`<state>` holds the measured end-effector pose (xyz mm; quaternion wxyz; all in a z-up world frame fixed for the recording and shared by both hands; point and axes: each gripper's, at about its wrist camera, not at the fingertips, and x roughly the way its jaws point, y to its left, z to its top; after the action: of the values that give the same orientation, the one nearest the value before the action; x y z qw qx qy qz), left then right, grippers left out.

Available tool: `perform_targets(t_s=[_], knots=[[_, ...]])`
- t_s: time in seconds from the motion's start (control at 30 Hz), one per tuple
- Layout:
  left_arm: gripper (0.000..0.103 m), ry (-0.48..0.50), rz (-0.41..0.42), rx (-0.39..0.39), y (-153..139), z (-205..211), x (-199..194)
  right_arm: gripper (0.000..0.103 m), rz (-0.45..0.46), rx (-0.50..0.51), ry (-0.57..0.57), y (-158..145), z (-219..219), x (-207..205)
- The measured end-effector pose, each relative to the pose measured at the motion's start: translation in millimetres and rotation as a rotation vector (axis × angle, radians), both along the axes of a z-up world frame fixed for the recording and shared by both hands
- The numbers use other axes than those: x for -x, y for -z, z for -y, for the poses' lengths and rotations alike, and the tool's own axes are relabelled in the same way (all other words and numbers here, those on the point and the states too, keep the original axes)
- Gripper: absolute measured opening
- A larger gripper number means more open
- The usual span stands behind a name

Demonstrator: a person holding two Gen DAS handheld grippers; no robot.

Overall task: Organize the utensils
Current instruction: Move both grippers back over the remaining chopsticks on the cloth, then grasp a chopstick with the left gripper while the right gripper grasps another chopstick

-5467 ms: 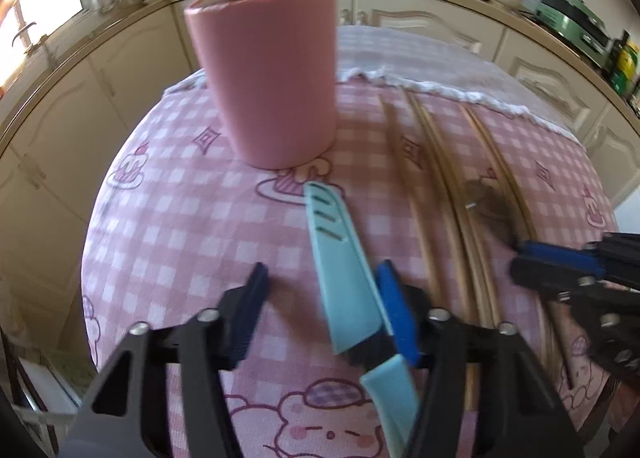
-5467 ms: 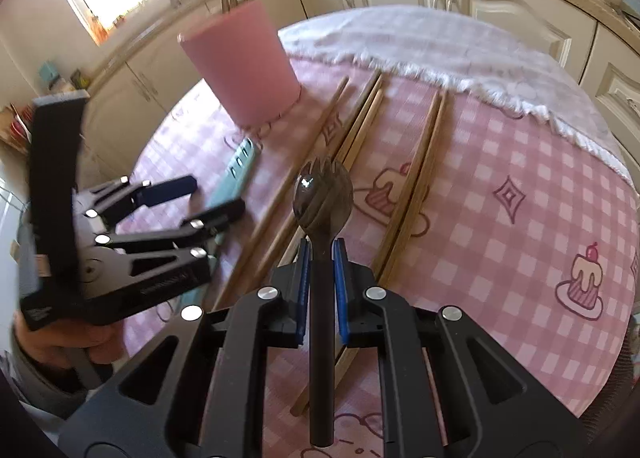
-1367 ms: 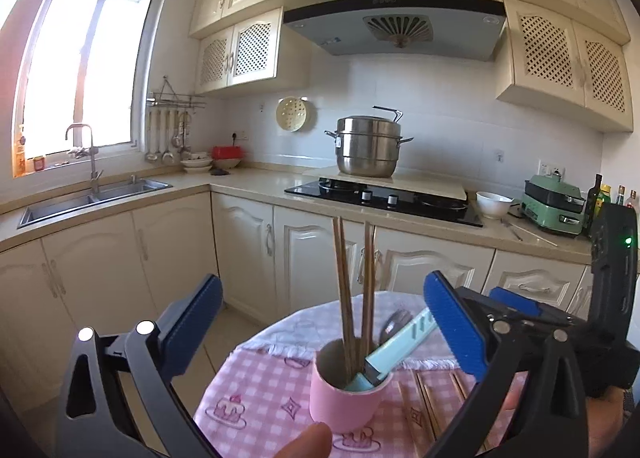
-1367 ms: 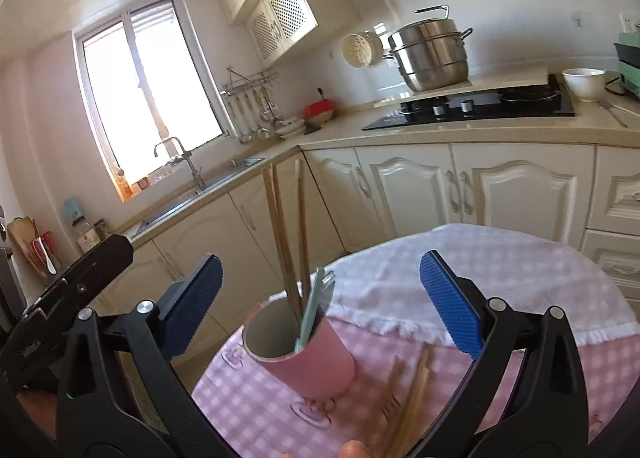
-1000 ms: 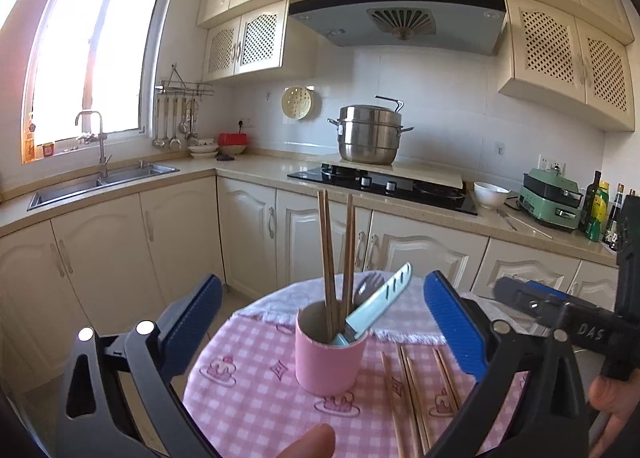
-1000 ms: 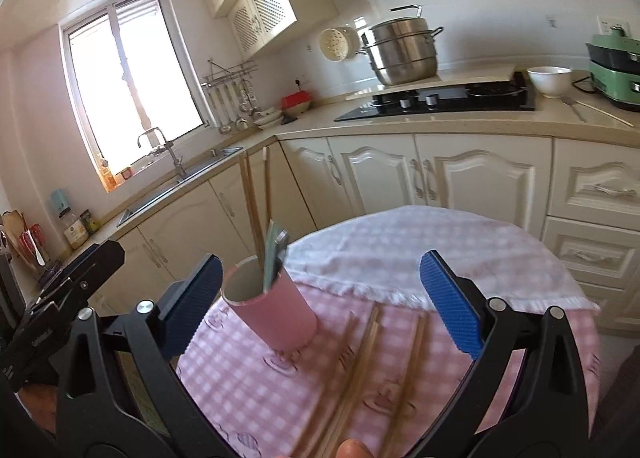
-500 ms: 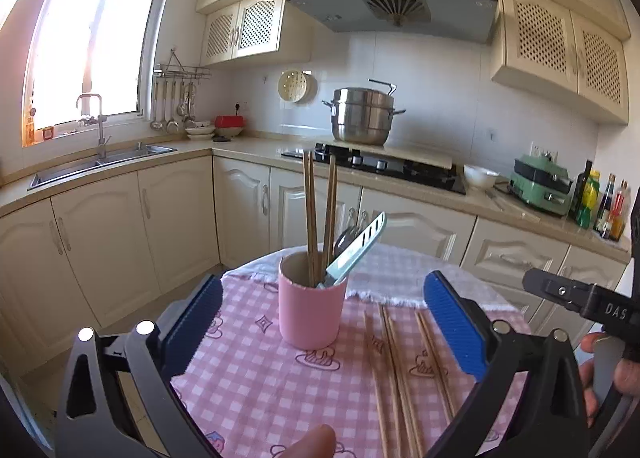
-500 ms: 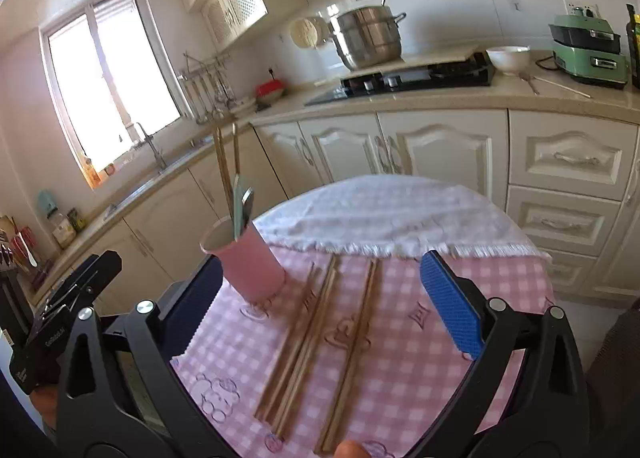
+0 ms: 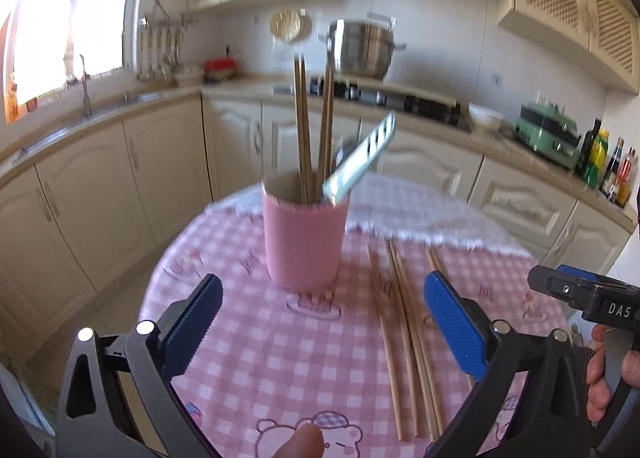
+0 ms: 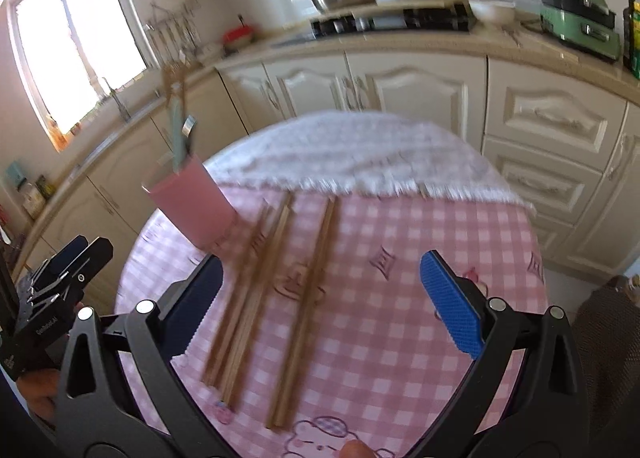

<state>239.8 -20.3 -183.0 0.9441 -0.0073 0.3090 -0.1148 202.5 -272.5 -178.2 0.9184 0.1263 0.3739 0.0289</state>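
My left gripper (image 9: 320,318) spread wide and empty above the pink checked tablecloth (image 9: 248,370), my right gripper (image 10: 320,302) wide too, pink cup (image 9: 305,236) upright holding chopsticks and teal knife (image 9: 360,159), loose chopsticks (image 10: 276,274) flat on cloth right of cup.

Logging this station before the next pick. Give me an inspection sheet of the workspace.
Surface: round table, pink checked cloth, white cloth at its far edge.
Job's things: pink cup upright, holding chopsticks, a light-blue sheathed knife and a dark utensil; loose chopsticks lying right of it.
Clutter: nothing seen.
Grippers: left gripper and right gripper open, empty.
Cables: nothing seen.
Surroundings: cream cabinets, steamer pot, sink, window.
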Motion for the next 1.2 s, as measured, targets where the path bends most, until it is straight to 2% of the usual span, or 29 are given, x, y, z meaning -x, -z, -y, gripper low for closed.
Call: perform_targets(t_s=[0.1, 0.3, 0.53, 0.73, 0.8, 1.2], knots=[[0.099, 0.011, -0.072, -0.019, 19.9, 7.6, -15.8, 0.097, -0.038, 0.001, 0.004, 15.1, 1.9, -4.6], [0.099, 0.027, -0.153, -0.085, 48.1, 24.3, -40.6, 0.097, -0.09, 0.025, -0.014, 32.7, -0.5, -15.2], [0.098, 0.064, -0.207, -0.177, 72.6, 46.3, -53.6, 0.097, -0.15, 0.103, -0.024, 49.9, -6.9, -23.4], [0.098, 0.059, -0.246, -0.26, 91.6, 56.2, -60.1, 0.097, -0.205, 0.188, -0.044, 64.8, -15.4, -29.1], [0.098, 0.063, -0.257, -0.259, 96.7, 58.1, -60.9, 0.097, -0.226, 0.228, -0.037, 70.0, -18.8, -32.0], [0.098, 0.061, -0.262, -0.24, 97.4, 51.6, -62.8, 0.096, -0.251, 0.263, -0.003, 70.4, -21.3, -43.1]])
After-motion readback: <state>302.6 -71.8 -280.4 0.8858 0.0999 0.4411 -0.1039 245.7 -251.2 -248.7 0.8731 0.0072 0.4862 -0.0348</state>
